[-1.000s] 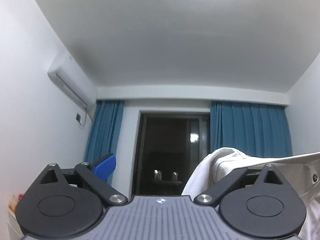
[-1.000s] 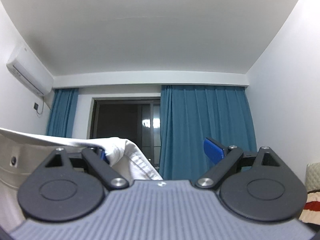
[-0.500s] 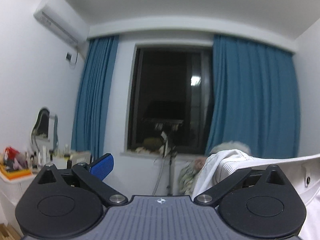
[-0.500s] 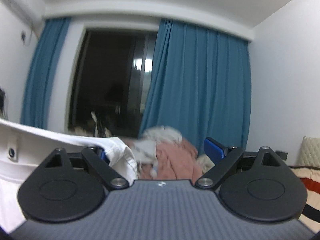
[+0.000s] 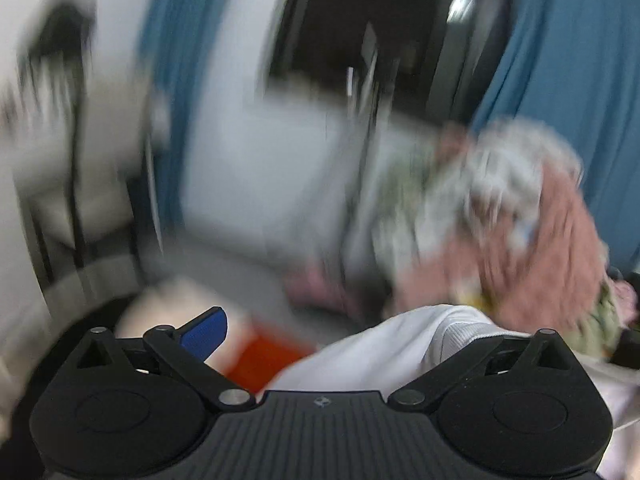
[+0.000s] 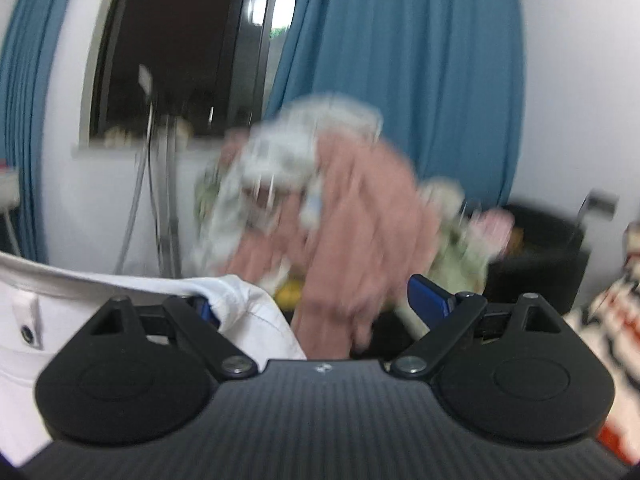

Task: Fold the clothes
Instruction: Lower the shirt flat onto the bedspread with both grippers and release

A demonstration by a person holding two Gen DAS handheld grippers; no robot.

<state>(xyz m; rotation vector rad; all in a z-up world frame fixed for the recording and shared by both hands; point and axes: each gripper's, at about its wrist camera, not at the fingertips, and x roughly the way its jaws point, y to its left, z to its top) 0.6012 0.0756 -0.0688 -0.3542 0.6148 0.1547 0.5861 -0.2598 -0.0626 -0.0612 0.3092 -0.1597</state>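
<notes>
Left gripper [image 5: 344,332]: fingers spread wide; the blue left pad [image 5: 205,333] stands free, while the right finger is hidden under the white garment [image 5: 404,354], so a pinch on the cloth cannot be confirmed. The garment drapes over the right finger and trails off past the right edge of the view; its surface is smooth white fabric with a ribbed band running along the fold nearest the finger. Beyond the fingers, heavily blurred, lies a heap of clothes [image 5: 516,224] in pink and pale prints, ahead and to the right; a dark window [image 5: 372,40] and a blue curtain [image 5: 576,80] stand behind it.

Right gripper [image 6: 320,306]: fingers likewise spread; the blue right pad [image 6: 430,300] is bare, the left pad [image 6: 206,308] shows only as a sliver against the cloth. The white garment [image 6: 132,312] covers this left finger and extends left out of view as a taut hem; a small dark button [image 6: 27,333] and a stitched seam are visible on it. Ahead, blurred, the same clothes heap [image 6: 344,208] rises against the blue curtain [image 6: 420,72], with the window [image 6: 180,40] to the left
</notes>
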